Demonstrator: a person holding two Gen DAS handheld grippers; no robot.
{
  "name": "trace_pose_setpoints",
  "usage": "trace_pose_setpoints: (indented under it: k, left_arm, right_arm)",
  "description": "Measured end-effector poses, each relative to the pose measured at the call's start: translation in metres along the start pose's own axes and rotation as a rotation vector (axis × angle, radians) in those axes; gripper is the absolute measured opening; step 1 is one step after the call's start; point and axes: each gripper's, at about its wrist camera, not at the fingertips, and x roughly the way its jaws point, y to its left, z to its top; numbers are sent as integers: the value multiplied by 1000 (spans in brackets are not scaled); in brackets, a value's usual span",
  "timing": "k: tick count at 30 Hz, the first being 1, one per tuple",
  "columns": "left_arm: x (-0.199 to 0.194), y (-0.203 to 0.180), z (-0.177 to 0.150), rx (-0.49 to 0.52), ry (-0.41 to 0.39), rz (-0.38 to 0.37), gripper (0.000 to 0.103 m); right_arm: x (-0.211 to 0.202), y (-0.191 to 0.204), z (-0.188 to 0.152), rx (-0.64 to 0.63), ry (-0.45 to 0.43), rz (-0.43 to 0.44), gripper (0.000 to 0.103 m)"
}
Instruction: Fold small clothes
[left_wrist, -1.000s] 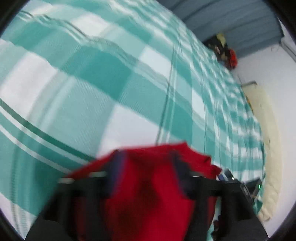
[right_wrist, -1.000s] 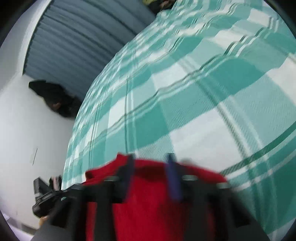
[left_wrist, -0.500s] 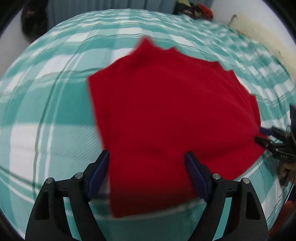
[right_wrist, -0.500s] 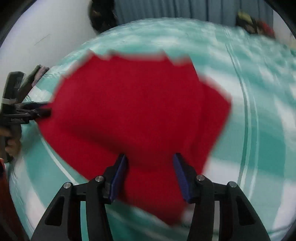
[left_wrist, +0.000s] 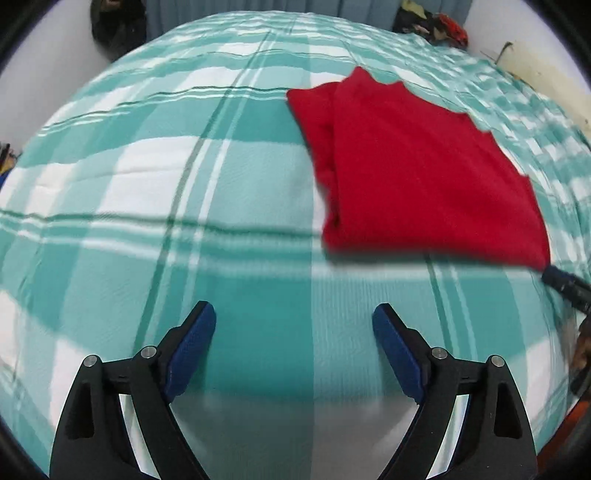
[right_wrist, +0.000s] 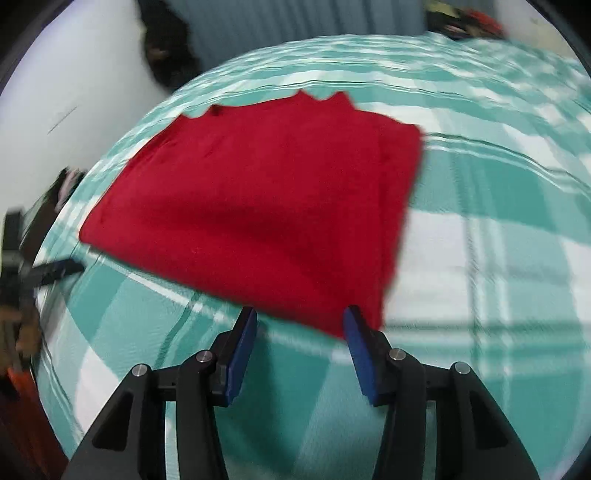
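The red cloth (left_wrist: 424, 177) lies folded flat on the green and white checked bed cover (left_wrist: 184, 184). The left gripper (left_wrist: 293, 325) hangs above the bare cover near the cloth, its jaws wide apart and holding nothing. The right gripper (right_wrist: 299, 325) sits right at the near edge of the cloth, jaws apart too, with nothing pinched. The cloth looks soft, light and floppy, so it will likely sag when lifted. A good place to pinch is probably a corner or the near edge, through all the layers at once
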Motion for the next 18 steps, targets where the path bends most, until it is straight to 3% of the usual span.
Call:
trace_pose_setpoints:
  k: [4, 6, 10, 15, 18]
  left_arm:
    - [-24, 5, -36, -11, -33, -1, 98]
    - [-21, 4, -53, 16, -42, 36, 100]
    - [-25, 10, -79, -6, -103, 50, 102]
    - [-24, 7, -61, -21, -36, 58, 102]
    - [-32, 17, -34, -88, -28, -13, 100]
  right_arm:
    - [-51, 8, -34, 67, -76, -60, 70]
    - [-71, 16, -64, 87, -99, -97, 73]
    - [-78, 22, -130, 146, -53, -138, 81]
    - [-86, 31, -156, 124, -87, -173, 86]
    - [-87, 23, -158, 155, -92, -146, 87]
